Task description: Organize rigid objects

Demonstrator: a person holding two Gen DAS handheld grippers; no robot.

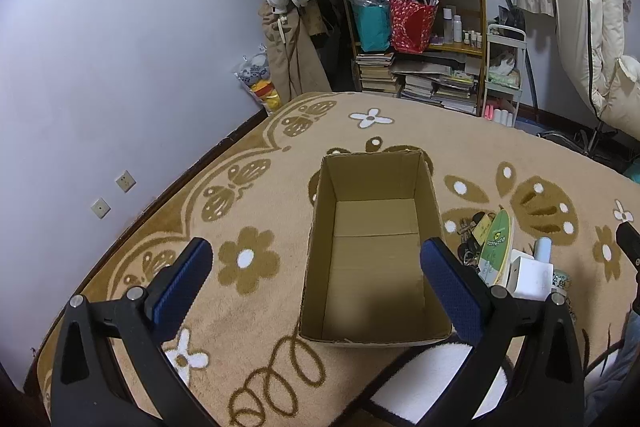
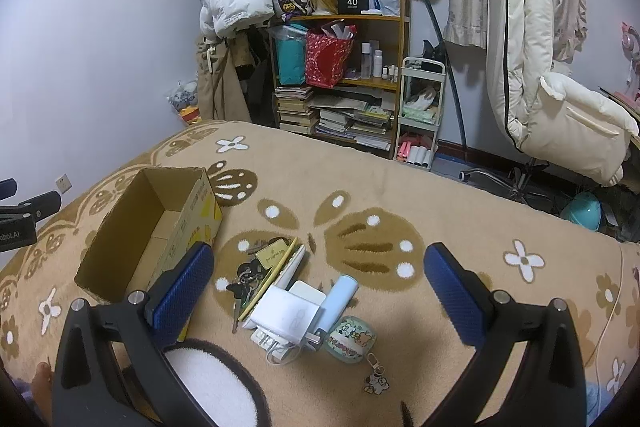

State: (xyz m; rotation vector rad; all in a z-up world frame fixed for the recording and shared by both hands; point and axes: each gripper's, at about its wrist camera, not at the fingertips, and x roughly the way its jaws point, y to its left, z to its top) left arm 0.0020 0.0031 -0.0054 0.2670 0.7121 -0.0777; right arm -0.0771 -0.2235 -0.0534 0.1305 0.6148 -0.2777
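An empty cardboard box [image 1: 372, 251] [image 2: 152, 227] stands open on the patterned blanket. Right of it lies a pile: a bunch of keys [image 2: 250, 273] [image 1: 470, 239], a green surfboard-shaped card [image 1: 496, 241] [image 2: 276, 273], a white charger block [image 2: 286, 315] [image 1: 528, 275], a pale blue cylinder [image 2: 338, 301] [image 1: 543, 249] and a round green case with a charm [image 2: 352, 341]. My left gripper [image 1: 320, 275] hovers open over the box's near end, holding nothing. My right gripper [image 2: 320, 281] hangs open above the pile, also holding nothing.
The tan flowered blanket [image 2: 400, 195] covers a bed. Beyond it stand a cluttered wooden shelf [image 2: 340, 75] with books, a small white cart [image 2: 420, 115] and a cream padded chair [image 2: 552, 83]. The lilac wall [image 1: 120, 47] runs along the left. Bare toes [image 2: 42, 383] show at lower left.
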